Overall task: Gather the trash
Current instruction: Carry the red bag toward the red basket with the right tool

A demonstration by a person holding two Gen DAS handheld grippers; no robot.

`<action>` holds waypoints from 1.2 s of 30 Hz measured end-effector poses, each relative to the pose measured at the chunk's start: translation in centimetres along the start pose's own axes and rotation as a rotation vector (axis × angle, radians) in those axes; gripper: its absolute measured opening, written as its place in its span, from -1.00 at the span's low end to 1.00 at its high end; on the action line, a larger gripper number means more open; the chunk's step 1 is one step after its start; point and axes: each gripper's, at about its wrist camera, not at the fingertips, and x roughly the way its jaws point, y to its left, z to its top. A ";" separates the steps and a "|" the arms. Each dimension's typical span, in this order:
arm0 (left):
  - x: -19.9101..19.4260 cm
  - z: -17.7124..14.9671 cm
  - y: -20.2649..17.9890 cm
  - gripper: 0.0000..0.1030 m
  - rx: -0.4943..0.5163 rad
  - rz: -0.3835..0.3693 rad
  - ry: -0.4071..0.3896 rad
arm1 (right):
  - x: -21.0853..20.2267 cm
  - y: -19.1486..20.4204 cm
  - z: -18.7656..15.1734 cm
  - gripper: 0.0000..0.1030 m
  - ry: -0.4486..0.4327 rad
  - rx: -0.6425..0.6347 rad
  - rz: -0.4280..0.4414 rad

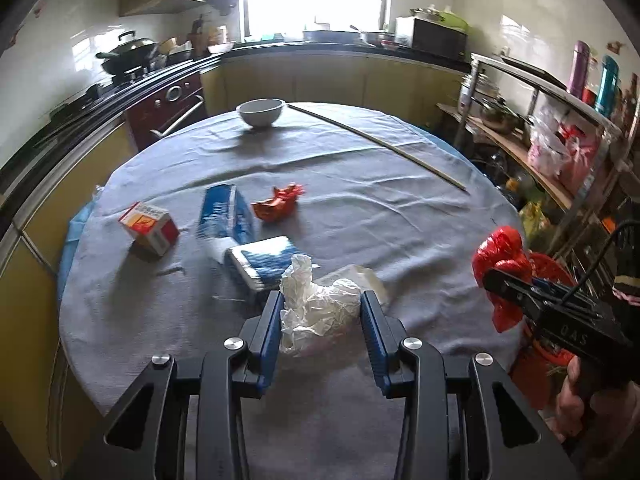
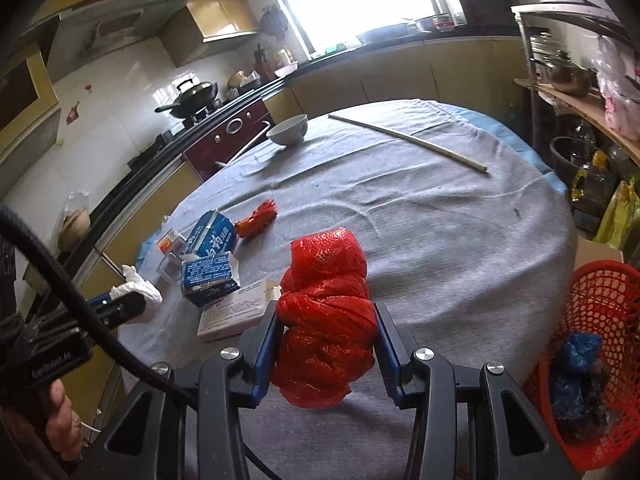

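In the left wrist view, the left gripper is holding a crumpled white tissue, its fingers pressing in on the wad from both sides just above the grey-clothed bench. Beyond it, two blue cartons, a red-and-white box and an orange wrapper are lying on the cloth, with a white bowl sitting at the far edge. In the right wrist view, the right gripper is gripping a bunched red plastic bag, fingers clamped against its sides, over the bench's near edge. A red mesh basket is standing to the right, beside the bench, with blue trash lying inside.
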 end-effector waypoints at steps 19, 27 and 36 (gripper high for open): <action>0.6 -0.1 -6.3 -0.21 0.117 -0.056 0.040 | -4.0 -5.7 0.3 -0.09 -0.088 0.124 -0.053; 0.7 0.6 -7.6 -0.21 0.136 -0.065 0.037 | -4.6 -6.4 0.5 -0.09 -0.107 0.136 -0.057; 0.7 0.9 -8.7 -0.21 0.153 -0.075 0.033 | -5.3 -7.1 0.7 -0.09 -0.120 0.153 -0.064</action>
